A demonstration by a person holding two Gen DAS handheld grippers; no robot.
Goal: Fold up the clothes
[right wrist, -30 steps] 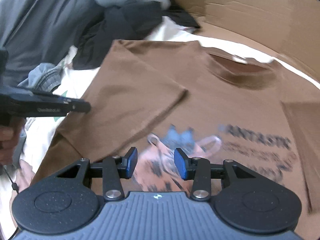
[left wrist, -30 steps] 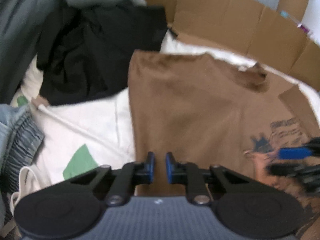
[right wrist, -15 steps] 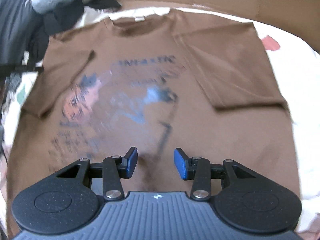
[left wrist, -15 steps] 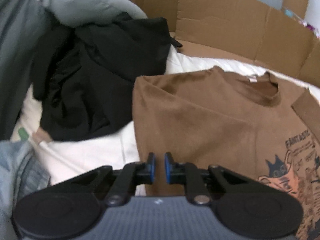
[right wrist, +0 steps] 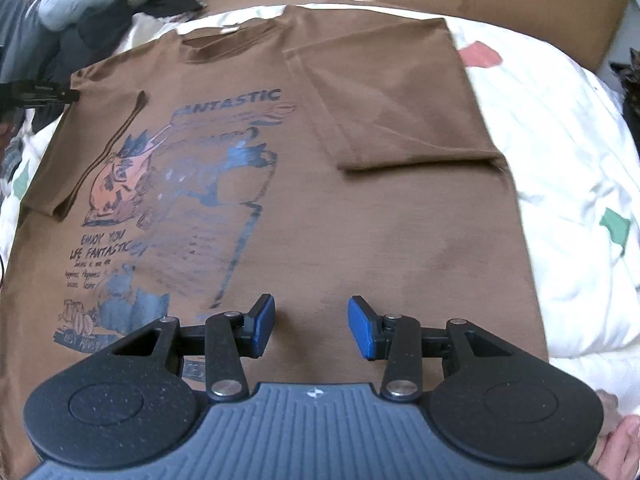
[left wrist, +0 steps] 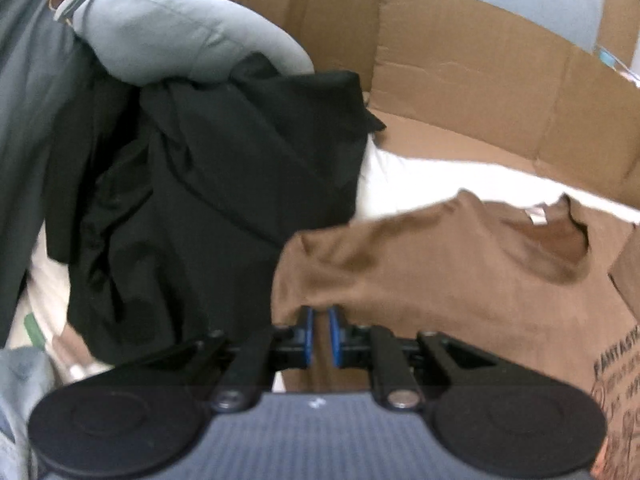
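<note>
A brown T-shirt with a blue and orange print lies face up on a white duvet. Both its sleeves are folded in over the chest. My left gripper is at the shirt's left shoulder edge, where creases in the cloth run to the nearly closed pads, which pinch the fabric. In the right wrist view the left gripper shows at that same corner. My right gripper hangs open above the shirt's lower middle, with nothing between its fingers.
A crumpled black garment and a rolled grey garment are heaped left of the shirt. Cardboard walls stand behind the collar. Denim lies at the near left. A person's fingers show at the lower right.
The left gripper moved up along the shirt's left edge to the shoulder, where the cloth now bunches at its tips. The right gripper swung from the shirt's left side to above its lower middle.
</note>
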